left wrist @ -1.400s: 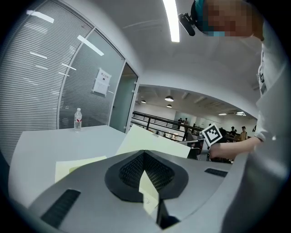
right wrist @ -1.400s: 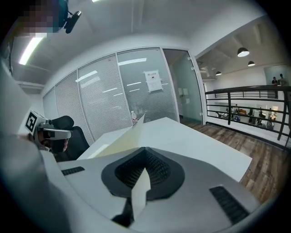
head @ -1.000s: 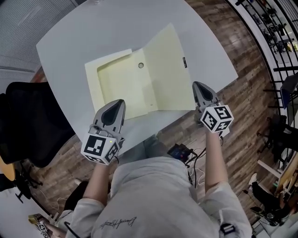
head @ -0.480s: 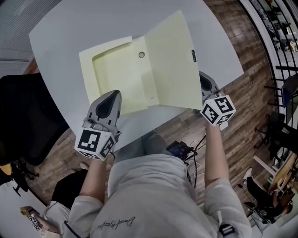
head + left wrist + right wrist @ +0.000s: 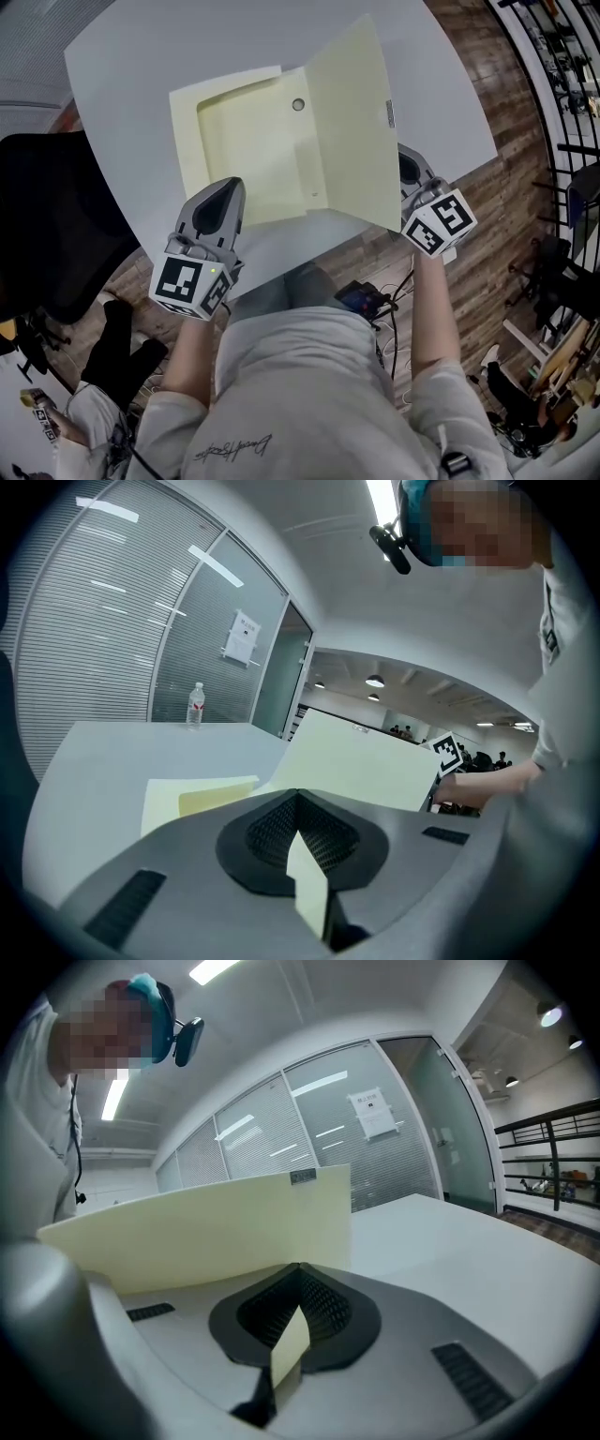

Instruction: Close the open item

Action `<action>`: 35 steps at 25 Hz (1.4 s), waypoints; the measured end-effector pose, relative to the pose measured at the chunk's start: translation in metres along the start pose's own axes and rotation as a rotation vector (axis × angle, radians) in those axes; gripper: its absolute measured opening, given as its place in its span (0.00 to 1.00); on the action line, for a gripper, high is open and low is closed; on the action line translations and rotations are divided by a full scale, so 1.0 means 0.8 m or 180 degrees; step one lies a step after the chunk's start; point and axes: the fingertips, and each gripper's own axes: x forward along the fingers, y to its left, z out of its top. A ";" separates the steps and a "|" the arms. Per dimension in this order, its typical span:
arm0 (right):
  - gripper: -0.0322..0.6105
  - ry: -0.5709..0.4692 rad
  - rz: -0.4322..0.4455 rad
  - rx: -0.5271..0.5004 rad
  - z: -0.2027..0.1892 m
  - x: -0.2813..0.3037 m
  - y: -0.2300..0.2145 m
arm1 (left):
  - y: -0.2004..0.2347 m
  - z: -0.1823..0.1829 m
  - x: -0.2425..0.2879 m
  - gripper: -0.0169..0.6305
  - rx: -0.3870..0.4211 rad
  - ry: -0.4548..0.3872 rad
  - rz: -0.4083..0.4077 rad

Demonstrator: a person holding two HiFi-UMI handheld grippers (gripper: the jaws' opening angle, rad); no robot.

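Left tongs [image 5: 226, 190] are clamped shut on the near edge of the pale yellow cardboard folder [image 5: 246, 155]. The left gripper view shows a strip of the yellow sheet pinched between the jaws. In that same view a clear plastic bottle [image 5: 195, 705] stands upright on the far part of the pale grey table [image 5: 131, 56], to the left of the folder and well apart from it.

The folder lies open on the table, close to its near edge. Its left half rests flat on the surface, with a raised border round a shallow recess and a small round hole [image 5: 298, 105] beside the spine. To the right of the spine, the cover [image 5: 352, 122] is raised off the table at an angle, neither flat nor folded over. A small grey label [image 5: 390, 113] sits at its outer edge.

Right tongs [image 5: 406, 167] are closed on the near right corner of the cover, again with yellow sheet between the jaws. In the head view the cover partly hides them. Brown wooden floor [image 5: 511, 192] lies beyond the table's right edge.
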 end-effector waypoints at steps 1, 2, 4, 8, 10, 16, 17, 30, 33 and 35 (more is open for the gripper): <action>0.07 0.0011 0.0032 -0.0020 0.000 0.003 0.005 | 0.003 -0.002 -0.003 0.04 -0.0006 -0.0005 0.0026; 0.07 0.0022 0.0060 -0.0040 0.001 0.006 0.011 | 0.007 -0.003 -0.007 0.04 -0.0013 -0.0007 0.0052; 0.07 0.0042 0.0107 -0.0077 0.006 0.013 0.021 | 0.014 -0.003 -0.015 0.04 -0.0029 -0.0004 0.0105; 0.07 0.0109 0.0168 -0.0194 0.015 0.023 0.039 | 0.026 0.000 -0.029 0.04 -0.0061 -0.0019 0.0211; 0.07 0.0164 0.0192 -0.0292 0.015 0.028 0.050 | 0.031 -0.002 -0.037 0.04 -0.0069 -0.0020 0.0256; 0.07 0.0340 0.0179 -0.0451 0.016 0.046 0.077 | 0.067 -0.021 -0.057 0.04 -0.0057 0.0089 0.0490; 0.07 0.0378 0.0152 -0.0473 0.016 0.048 0.080 | 0.077 -0.027 -0.061 0.04 -0.0074 0.0115 0.0548; 0.07 0.0776 -0.0117 -0.0659 0.004 0.081 0.107 | 0.167 -0.120 -0.064 0.04 -0.0164 0.0634 0.0832; 0.07 0.0877 -0.0150 -0.0753 -0.004 0.087 0.123 | 0.170 -0.144 -0.065 0.04 -0.0213 0.0725 0.0785; 0.07 0.0923 -0.0140 -0.0811 -0.011 0.091 0.136 | 0.169 -0.155 -0.067 0.04 -0.0224 0.0769 0.0747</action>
